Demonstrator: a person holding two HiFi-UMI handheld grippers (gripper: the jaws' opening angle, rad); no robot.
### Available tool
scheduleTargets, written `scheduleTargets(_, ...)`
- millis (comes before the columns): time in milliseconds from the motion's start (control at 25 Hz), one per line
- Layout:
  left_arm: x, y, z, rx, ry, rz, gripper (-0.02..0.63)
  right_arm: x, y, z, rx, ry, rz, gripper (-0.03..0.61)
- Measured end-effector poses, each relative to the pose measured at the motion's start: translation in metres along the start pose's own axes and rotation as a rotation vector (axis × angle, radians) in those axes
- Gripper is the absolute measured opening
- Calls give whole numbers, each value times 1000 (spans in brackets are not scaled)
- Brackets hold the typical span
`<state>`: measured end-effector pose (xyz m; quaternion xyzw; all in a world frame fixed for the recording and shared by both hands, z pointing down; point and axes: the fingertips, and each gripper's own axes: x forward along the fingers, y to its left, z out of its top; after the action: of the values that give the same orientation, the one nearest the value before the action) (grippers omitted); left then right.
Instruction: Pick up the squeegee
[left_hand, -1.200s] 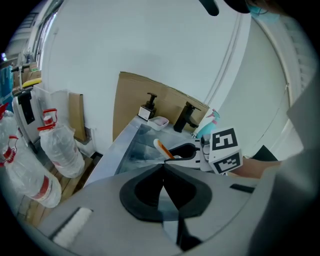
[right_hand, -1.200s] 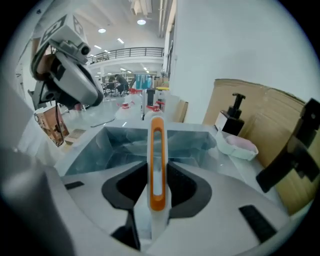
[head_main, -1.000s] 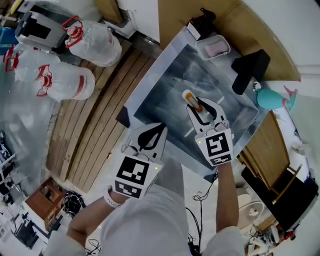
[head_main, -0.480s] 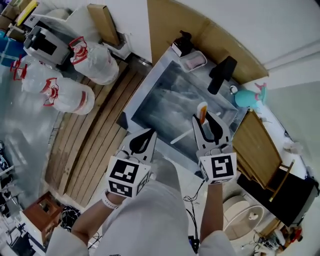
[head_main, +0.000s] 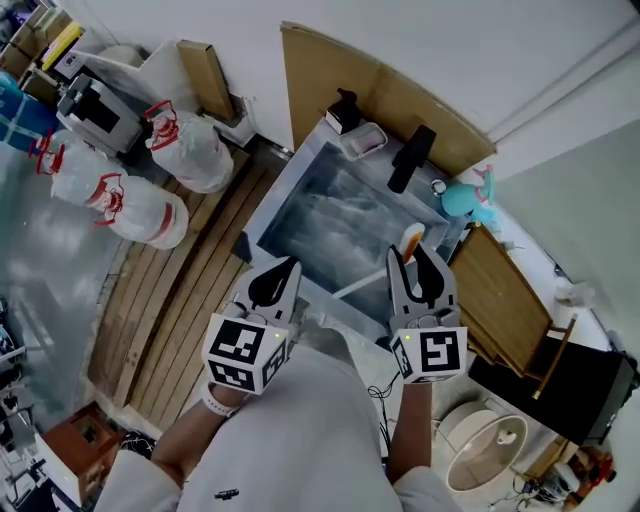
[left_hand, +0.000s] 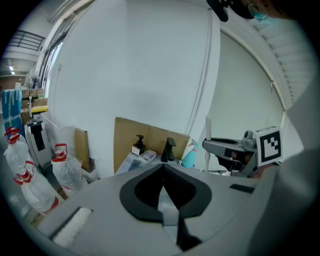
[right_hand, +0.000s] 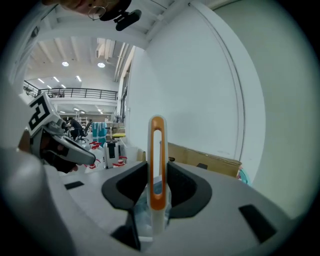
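My right gripper (head_main: 413, 252) is shut on the squeegee (head_main: 409, 241), which has a white handle with an orange loop at the top. The handle stands upright between the jaws in the right gripper view, squeegee (right_hand: 157, 165), gripper (right_hand: 156, 172). Its pale blade (head_main: 355, 285) sticks out to the lower left, above the front rim of the steel sink (head_main: 300, 215). To the left, my left gripper (head_main: 283, 268) hangs shut and holds nothing. In the left gripper view its tips (left_hand: 163, 172) meet.
A black faucet (head_main: 410, 158), a soap dish (head_main: 362, 140), a dark pump bottle (head_main: 342, 110) and a teal spray bottle (head_main: 462, 198) stand along the sink's back. Cardboard (head_main: 330, 70) leans behind. Large water bottles (head_main: 130, 200) lie on the floor at the left, beside wooden slats (head_main: 190, 280).
Both grippers have risen toward the camera. The right one has carried the squeegee up from over the sink basin to above its front rim. The jaws have not changed.
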<state>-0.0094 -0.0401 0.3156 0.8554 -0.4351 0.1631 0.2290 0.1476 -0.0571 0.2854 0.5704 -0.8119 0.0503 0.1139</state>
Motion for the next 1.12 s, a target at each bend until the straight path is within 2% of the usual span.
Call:
scheduleTargets(200,-10,-12,15,17,-49,-1,5,-23,-8,8,15,-26,-61,117)
scheduleTargets(440,-18,-22,17,38,-61,-8,5,-46,-10,-1,52,-15,-104,116)
scheduleTargets(600,-22,-25,17,46,-63,-5,5,-54,-7,-10,74,0,-122,117)
scheduleTargets(1120,-29,-20,10,56,-48,-2,5,-63,1,9,58,-42,-136,117)
